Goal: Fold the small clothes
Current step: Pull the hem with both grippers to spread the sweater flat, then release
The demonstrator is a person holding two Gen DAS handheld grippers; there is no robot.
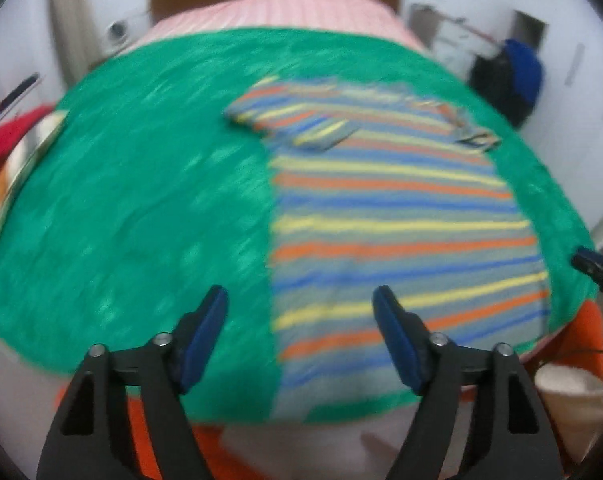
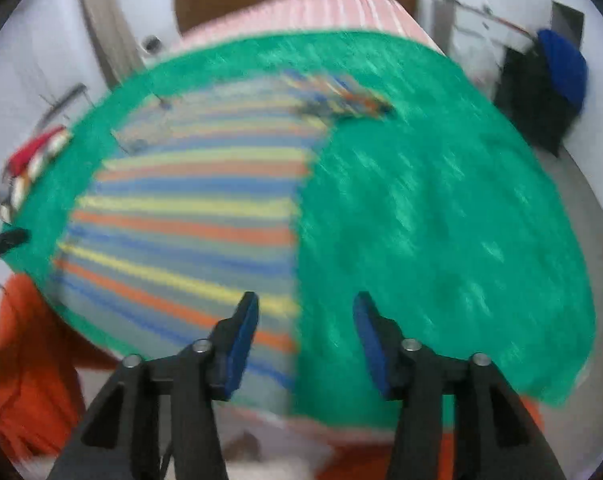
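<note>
Two blue-padded fingers of the left gripper stand wide apart, holding nothing — the striped shirt lies flat ahead and rightward on the green blanket. Right view: the right gripper likewise gapes empty above the blanket — the shirt's edge just ahead-left. No legible writing.

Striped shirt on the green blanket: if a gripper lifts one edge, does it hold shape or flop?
The striped shirt will probably flop: it lies flat like thin fabric, and one sleeve already lies folded over it. It likely weighs little. It may drag on the green blanket, which looks fuzzy, rather than slide.
</note>
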